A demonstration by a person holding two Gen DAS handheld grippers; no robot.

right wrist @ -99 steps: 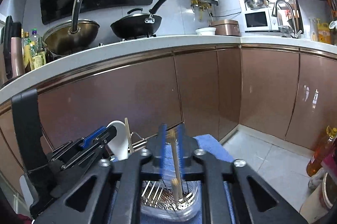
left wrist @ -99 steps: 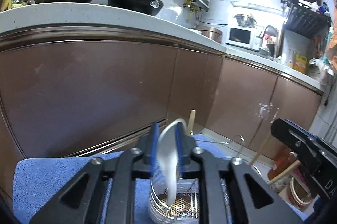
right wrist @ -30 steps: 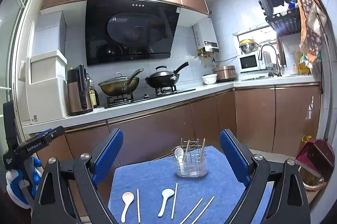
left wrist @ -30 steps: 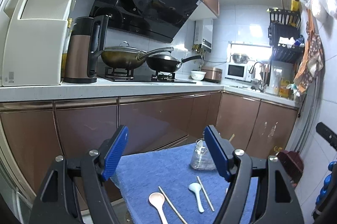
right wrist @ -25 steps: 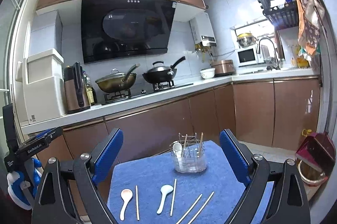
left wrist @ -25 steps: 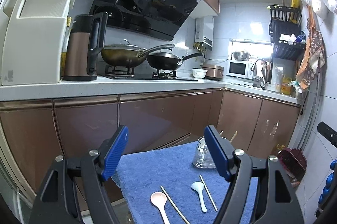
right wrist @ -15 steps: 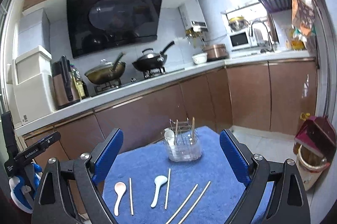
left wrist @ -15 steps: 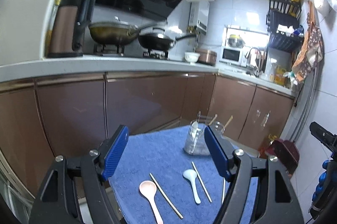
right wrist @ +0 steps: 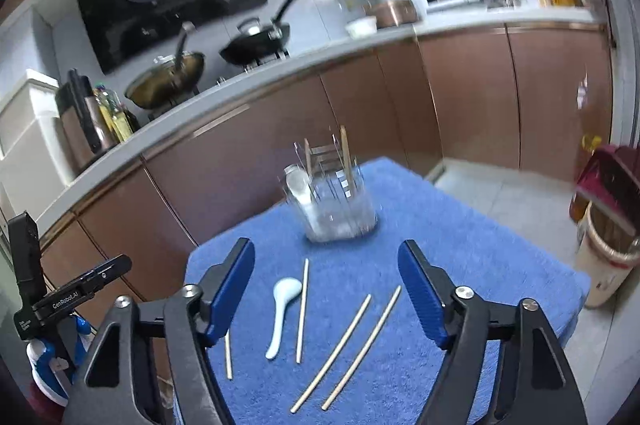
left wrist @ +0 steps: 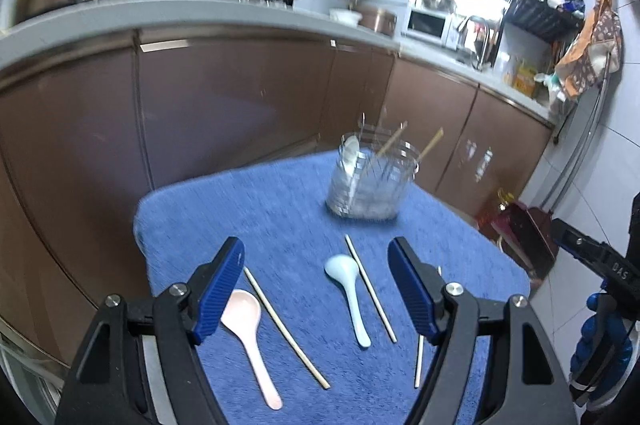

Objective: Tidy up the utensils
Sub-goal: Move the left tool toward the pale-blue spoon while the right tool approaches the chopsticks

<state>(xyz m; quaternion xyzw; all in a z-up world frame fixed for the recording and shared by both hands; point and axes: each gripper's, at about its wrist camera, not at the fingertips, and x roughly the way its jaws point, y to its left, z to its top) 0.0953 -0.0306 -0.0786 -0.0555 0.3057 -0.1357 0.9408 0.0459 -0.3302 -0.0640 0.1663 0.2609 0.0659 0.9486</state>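
A blue towel-covered tabletop (left wrist: 248, 217) carries everything in front of me. Near its far edge stands a clear round utensil holder with a wire insert (left wrist: 370, 181), which holds a white spoon and two wooden chopsticks leaning out of its top. My left gripper (left wrist: 316, 285) hangs over the near edge with its blue-padded jaws wide and nothing between them. My right gripper (right wrist: 326, 289) also hangs over the near edge; its jaws have just been closing a little yet stand well apart, with nothing pinched. On the cloth toward the near left corner lies a pale pink ceramic spoon (left wrist: 248, 337), and a wooden chopstick (left wrist: 286, 329) lies just beside it on the right. Nearer the middle lies a light blue ceramic spoon (right wrist: 282, 313) with another wooden chopstick (right wrist: 302, 311) close along its right side. Toward the near right, two long wooden chopsticks (right wrist: 348, 345) lie side by side, slanted, close but apart.
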